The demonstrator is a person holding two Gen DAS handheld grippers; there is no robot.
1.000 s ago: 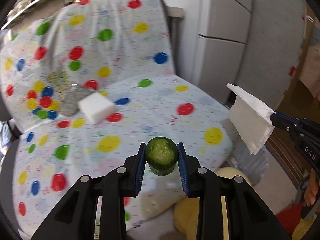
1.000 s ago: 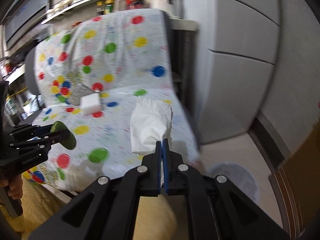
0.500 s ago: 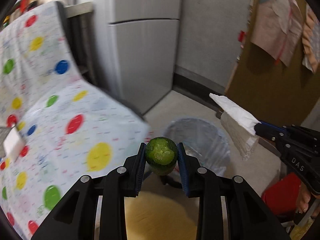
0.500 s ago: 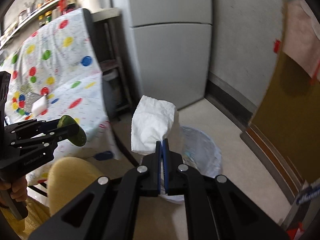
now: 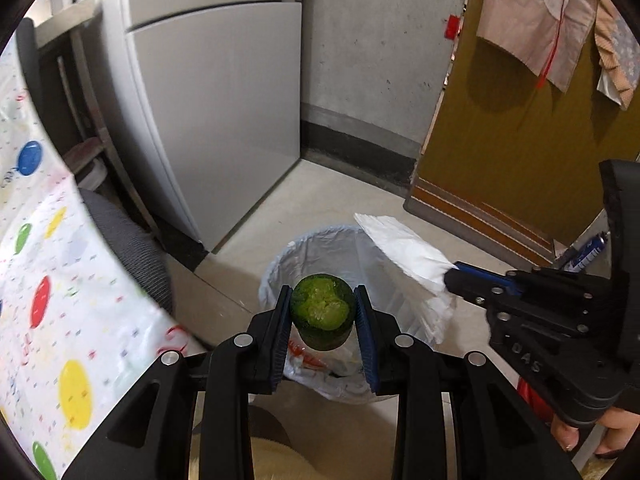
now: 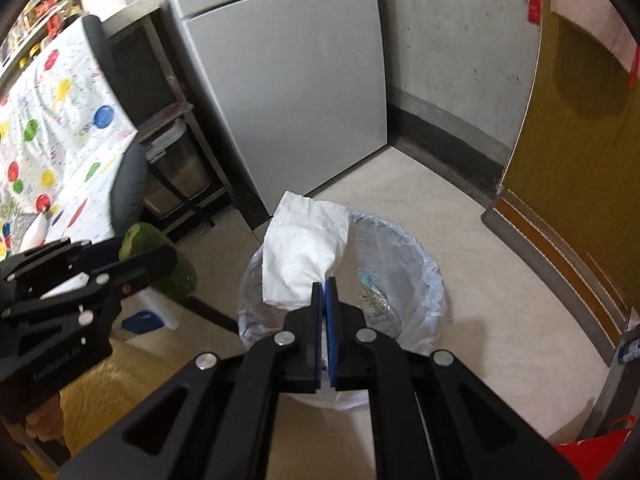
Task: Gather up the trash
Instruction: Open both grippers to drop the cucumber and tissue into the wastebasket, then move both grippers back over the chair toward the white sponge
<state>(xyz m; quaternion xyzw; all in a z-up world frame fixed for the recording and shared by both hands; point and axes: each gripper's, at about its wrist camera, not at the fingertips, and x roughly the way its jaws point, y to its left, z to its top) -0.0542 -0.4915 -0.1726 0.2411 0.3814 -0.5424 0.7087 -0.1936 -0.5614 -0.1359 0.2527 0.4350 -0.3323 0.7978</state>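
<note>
I judge this to be the drop-off step of collecting trash: both loads are at the bin and nothing has been let go yet. Largest in my views is the grey two-door refrigerator (image 6: pixel 288 92) against the concrete wall, with the dark yellow wooden door (image 5: pixel 520 128) to its right and the chair under a white cloth printed with coloured dots (image 5: pixel 52 292) on the left. On the pale floor between them stands the round waste bin lined with a thin translucent plastic bag (image 6: pixel 420 276), some scraps already lying in its bottom. My right gripper (image 6: pixel 324 284) has its blue pads pinched tight on a lower corner of the crumpled white paper napkin (image 6: pixel 304 248), which hangs over the bin's near-left rim. My left gripper (image 5: pixel 322 308) is clamped on the short cut stub of green cucumber (image 5: pixel 322 312), cut face toward the lens; its own view places the stub over the bin's mouth, while the right view suggests it is just left of the rim. Next I should bring each load squarely above the opening, then spread the jaws, napkin first, since it may drift or cling to a pad.
</note>
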